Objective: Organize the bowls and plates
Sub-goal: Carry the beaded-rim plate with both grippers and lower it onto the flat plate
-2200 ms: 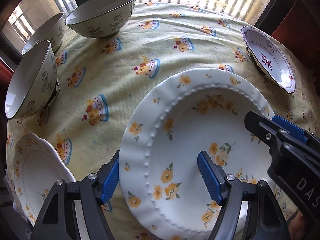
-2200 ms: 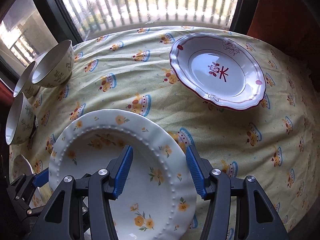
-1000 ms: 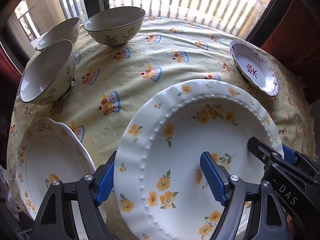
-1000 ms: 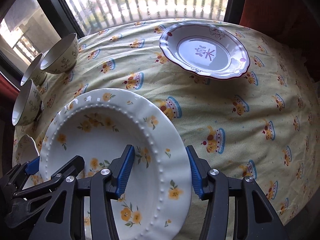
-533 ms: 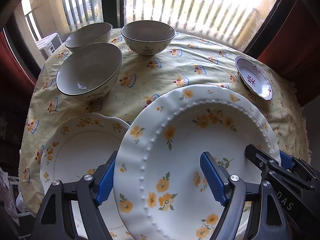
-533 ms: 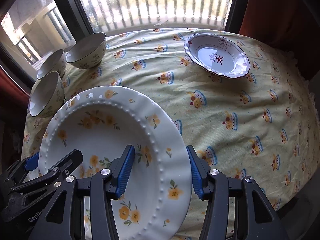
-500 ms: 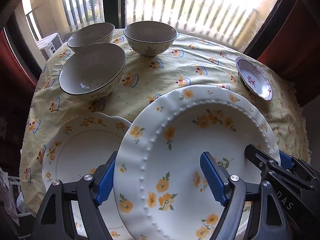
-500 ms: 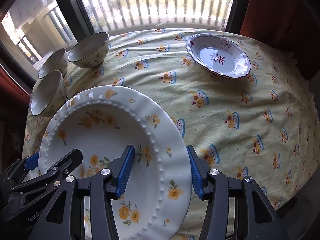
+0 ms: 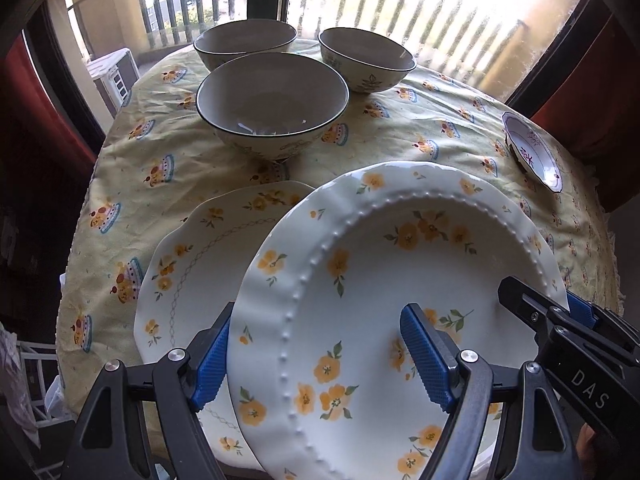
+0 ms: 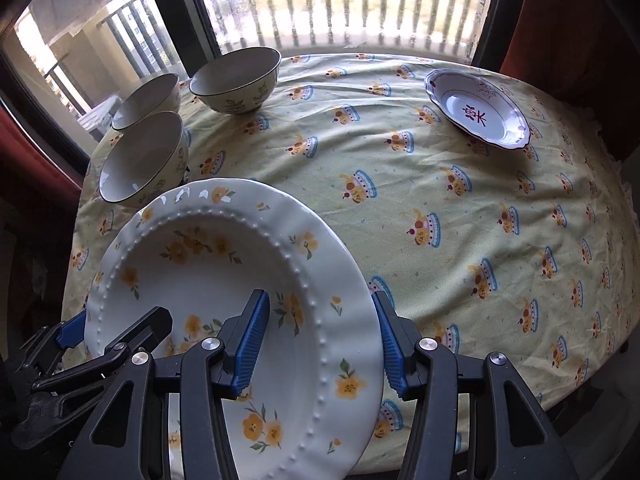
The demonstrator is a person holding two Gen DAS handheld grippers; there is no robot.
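White beaded plate (image 9: 400, 280) with yellow flowers, its opposite rims pinched by left gripper (image 9: 316, 360) and right gripper (image 10: 320, 340).

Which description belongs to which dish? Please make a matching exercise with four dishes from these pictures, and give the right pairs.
Things:
1. beaded plate
2. scalloped plate
3. red-rimmed dish
4. nearest bowl

Descriptions:
A. alone on the tablecloth at the right side
B. held by the left gripper and the right gripper
C. upright and empty, in front of two other bowls
D. lying on the tablecloth, partly hidden by the held plate

Pairs: 1-B, 2-D, 3-A, 4-C
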